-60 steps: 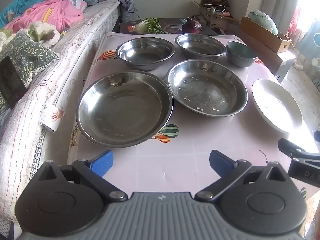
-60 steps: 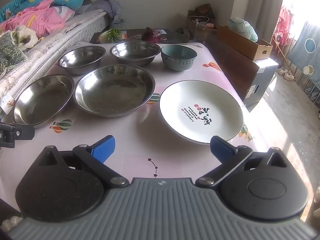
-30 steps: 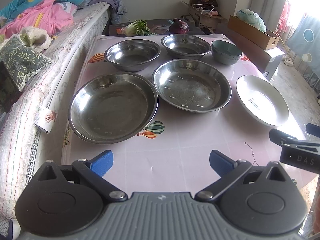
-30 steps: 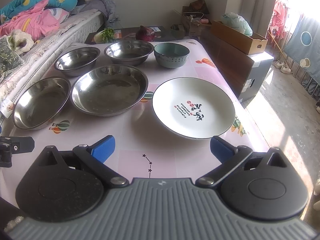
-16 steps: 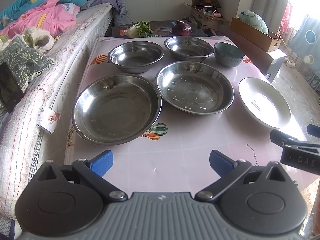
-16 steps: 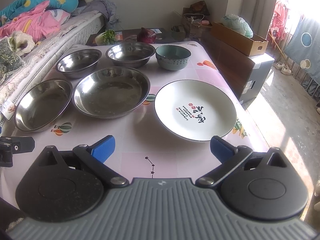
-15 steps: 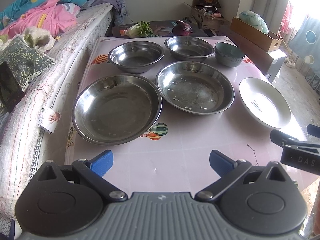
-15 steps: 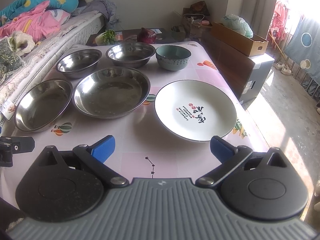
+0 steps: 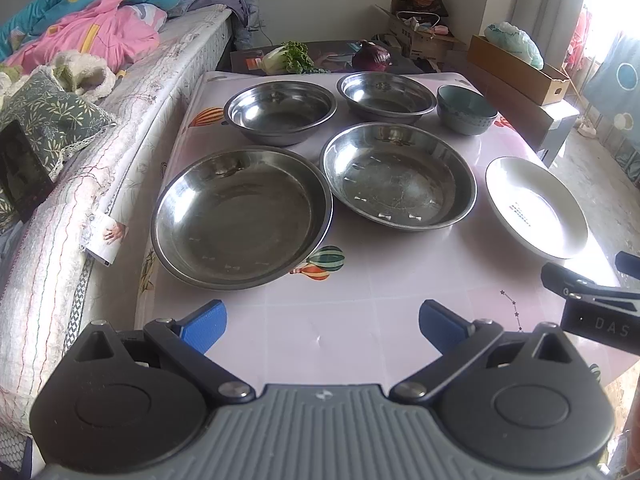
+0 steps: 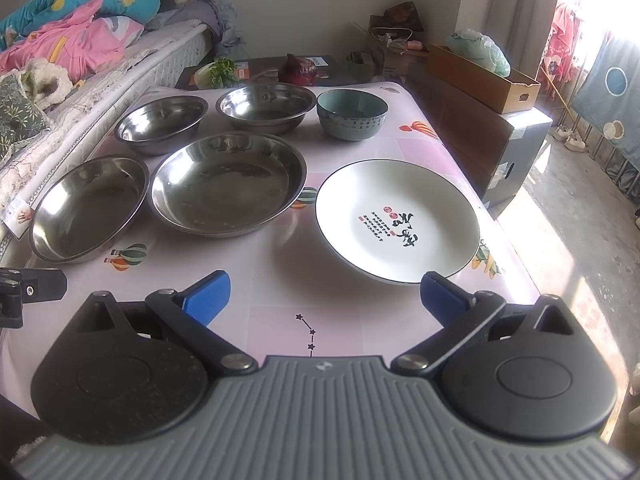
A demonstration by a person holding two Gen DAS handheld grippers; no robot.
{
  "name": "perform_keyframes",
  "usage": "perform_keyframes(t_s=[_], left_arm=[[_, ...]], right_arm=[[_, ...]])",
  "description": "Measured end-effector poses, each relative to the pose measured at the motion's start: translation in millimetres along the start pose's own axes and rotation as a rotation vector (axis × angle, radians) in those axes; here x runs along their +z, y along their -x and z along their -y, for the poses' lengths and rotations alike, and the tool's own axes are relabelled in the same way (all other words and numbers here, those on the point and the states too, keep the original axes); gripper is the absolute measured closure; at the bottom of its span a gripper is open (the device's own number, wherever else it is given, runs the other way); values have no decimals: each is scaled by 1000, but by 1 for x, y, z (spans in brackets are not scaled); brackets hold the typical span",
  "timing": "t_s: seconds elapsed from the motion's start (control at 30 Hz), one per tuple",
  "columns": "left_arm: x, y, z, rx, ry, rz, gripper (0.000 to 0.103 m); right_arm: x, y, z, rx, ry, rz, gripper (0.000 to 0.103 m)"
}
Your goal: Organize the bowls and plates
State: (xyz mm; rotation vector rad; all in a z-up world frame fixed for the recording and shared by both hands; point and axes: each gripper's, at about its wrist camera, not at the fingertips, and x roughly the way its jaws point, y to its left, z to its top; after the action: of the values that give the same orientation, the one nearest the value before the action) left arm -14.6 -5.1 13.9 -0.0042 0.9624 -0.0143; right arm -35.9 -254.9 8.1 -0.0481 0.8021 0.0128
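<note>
Two wide steel plates sit side by side on the pink table [image 9: 360,304]: the left steel plate [image 9: 240,216] [image 10: 88,208] and the middle steel plate [image 9: 400,176] [image 10: 228,184]. Behind them stand two steel bowls, the left steel bowl [image 9: 280,110] [image 10: 160,120] and the right steel bowl [image 9: 386,94] [image 10: 266,106], plus a teal bowl [image 9: 466,110] [image 10: 352,114]. A white plate [image 9: 536,208] [image 10: 396,220] with red and black writing lies at the right. My left gripper [image 9: 322,320] is open near the front edge, before the left steel plate. My right gripper [image 10: 324,292] is open just short of the white plate's near rim.
A bed with a pillow [image 9: 48,120] and bright blankets [image 9: 88,32] runs along the table's left side. Greens [image 9: 288,58] and a purple onion [image 9: 370,56] lie on a dark surface behind the table. Cardboard boxes [image 10: 484,76] stand at the right, bare floor beyond.
Both grippers have shifted slightly forward toward the dishes, still open. No dish has moved.
</note>
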Motion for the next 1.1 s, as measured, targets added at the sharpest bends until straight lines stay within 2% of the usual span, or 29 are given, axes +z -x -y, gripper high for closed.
perform_keyframes(t_s=[1.1], left_arm=[[-3, -4, -3, 7, 7, -9, 0]], right_arm=[[-1, -4, -3, 5, 7, -5, 1]])
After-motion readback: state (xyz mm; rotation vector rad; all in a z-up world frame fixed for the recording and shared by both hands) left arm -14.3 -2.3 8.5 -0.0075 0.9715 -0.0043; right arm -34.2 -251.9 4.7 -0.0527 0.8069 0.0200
